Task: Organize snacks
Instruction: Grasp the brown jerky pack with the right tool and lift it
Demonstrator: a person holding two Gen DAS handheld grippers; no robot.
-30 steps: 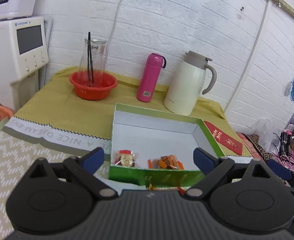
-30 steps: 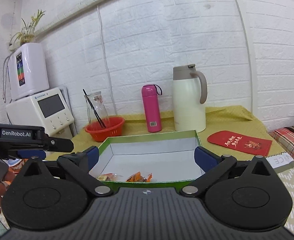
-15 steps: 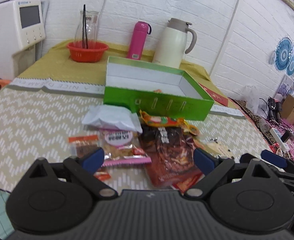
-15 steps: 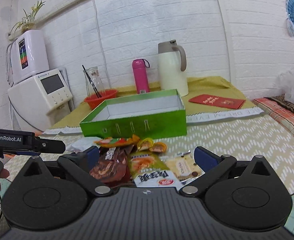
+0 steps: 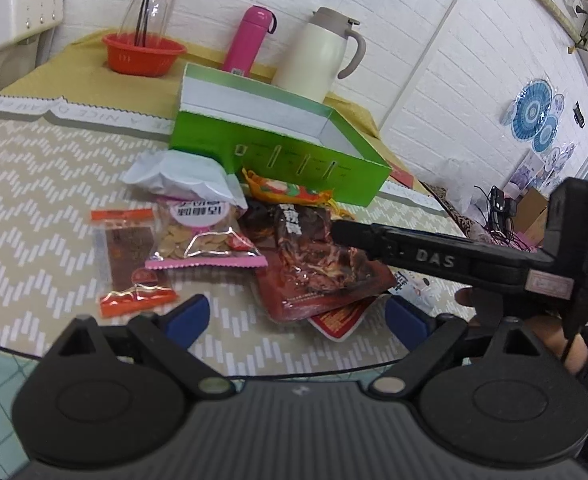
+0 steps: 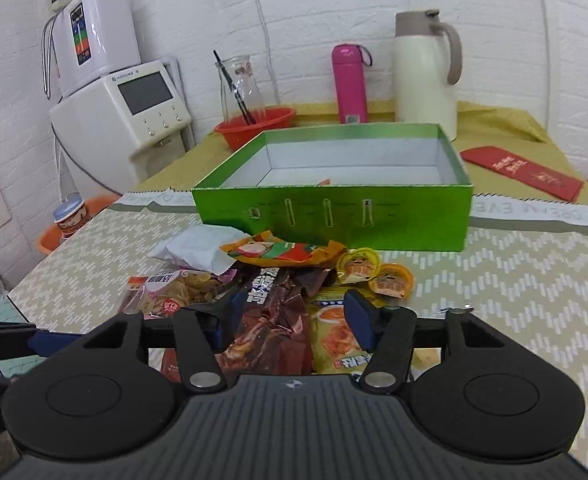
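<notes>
The dark red packet before the green box is straddled by the right gripper. Its jaws, just narrowed, are not seen pressing it. The left gripper is held wide open, empty.

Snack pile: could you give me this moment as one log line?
left gripper: open, empty | right gripper: jaws just closing around brown packet, no grip yet | green box: behind pile

Left gripper gapes wide; right gripper fingers have just been narrowing.
</notes>
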